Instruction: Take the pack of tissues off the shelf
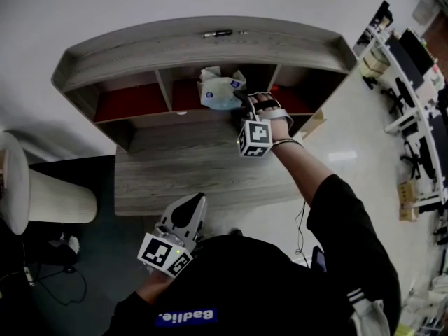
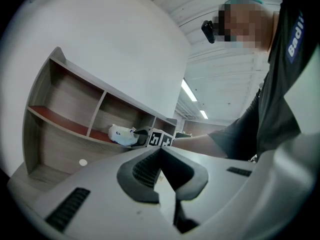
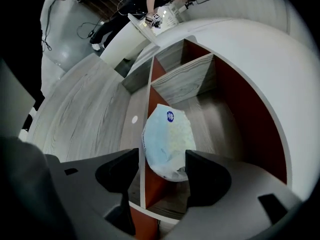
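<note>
The pack of tissues point(image 1: 220, 89), white and pale blue, sits in the middle compartment of the wooden shelf point(image 1: 210, 46), on its red bottom board. My right gripper point(image 1: 242, 104) reaches in from the right. In the right gripper view the pack point(image 3: 167, 144) lies between the two wide-open fingers of the right gripper point(image 3: 161, 161). The right finger is beside the pack and the left finger stands apart from it. My left gripper point(image 1: 192, 203) hangs low by the desk's front edge, shut and empty. The left gripper view shows its own fingertips point(image 2: 160, 151) meeting, with the pack point(image 2: 122, 135) far off.
The shelf stands on a grey wooden desk point(image 1: 182, 166). A dark pen point(image 1: 218, 33) lies on the shelf's top board. A white cylinder point(image 1: 49, 196) stands at the left. Office desks and chairs point(image 1: 413, 96) fill the right side. A thin divider point(image 3: 185, 81) borders the compartment.
</note>
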